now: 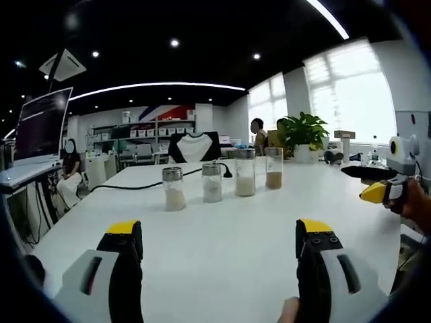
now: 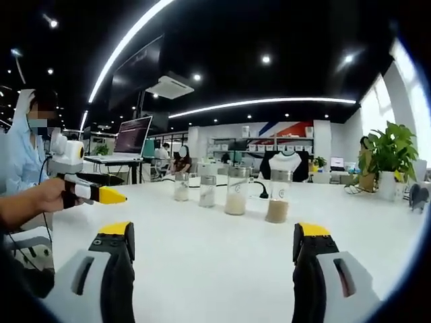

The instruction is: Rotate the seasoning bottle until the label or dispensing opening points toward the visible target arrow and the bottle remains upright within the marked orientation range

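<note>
1. Left gripper view: my left gripper [image 1: 219, 245] hung low over the white counter [image 1: 229, 269] with its yellow-tipped fingers [image 1: 125, 230] wide apart and nothing between them. Four seasoning bottles stood upright in a row, well ahead of the fingers and a little left of the gap's middle: a short bottle [image 1: 174, 189] at the left, a second short bottle [image 1: 212, 182], a taller bottle [image 1: 245, 172] and a brown-filled bottle [image 1: 273, 168] at the right. Each one's long axis was vertical. I could not make out a target arrow, and the labels were too small to read. The right gripper [image 1: 377, 192] came in from the right, off to the side of the row; whether it was apart or together I could not tell here.

2. Right gripper view: my right gripper [image 2: 215, 245] also had its fingers [image 2: 310, 232] spread with an empty gap. The row ran far-left to near-right, so the brown-filled bottle [image 2: 277, 196] stood closest, just right of the gap's centre, with the taller bottle [image 2: 236, 191] beside it. The left gripper [image 2: 94, 194] pointed in from the left.

3. My judgement: the right gripper was nearer the brown end of the row, the left nearer the short bottles; either needed a straight forward reach. Which bottle was meant remained unclear.
</note>
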Motion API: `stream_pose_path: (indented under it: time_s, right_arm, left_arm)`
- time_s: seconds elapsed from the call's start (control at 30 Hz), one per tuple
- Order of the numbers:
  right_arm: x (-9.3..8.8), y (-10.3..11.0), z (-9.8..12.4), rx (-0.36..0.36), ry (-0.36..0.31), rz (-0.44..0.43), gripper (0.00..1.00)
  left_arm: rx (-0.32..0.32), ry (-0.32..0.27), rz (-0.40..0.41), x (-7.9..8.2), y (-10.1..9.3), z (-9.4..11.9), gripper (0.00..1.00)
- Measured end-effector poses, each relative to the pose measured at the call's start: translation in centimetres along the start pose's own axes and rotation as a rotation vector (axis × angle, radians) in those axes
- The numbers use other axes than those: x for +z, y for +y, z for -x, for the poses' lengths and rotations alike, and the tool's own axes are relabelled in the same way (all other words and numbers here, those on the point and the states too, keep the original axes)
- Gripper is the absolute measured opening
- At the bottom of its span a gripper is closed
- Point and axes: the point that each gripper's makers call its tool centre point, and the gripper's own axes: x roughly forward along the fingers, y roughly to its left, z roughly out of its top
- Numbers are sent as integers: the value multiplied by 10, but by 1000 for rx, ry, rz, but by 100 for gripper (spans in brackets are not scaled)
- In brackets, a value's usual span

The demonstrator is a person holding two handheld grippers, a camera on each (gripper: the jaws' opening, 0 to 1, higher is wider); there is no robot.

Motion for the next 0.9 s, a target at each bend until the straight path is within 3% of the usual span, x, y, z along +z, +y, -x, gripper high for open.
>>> stream_pose_path:
  time_s: [0.27,0.47,0.9]
  right_arm:
    - [-1,-3,1,-4,1,6,99]
    - [2,2,1,23,-23,-10,99]
    - [3,5,0,38,-27,8,99]
  left_arm:
    - [-15,17,-24,0,6,-13,100]
    - [-10,-26,-3,7,13,-20,100]
    - [26,-14,-10,7,30,-40,100]
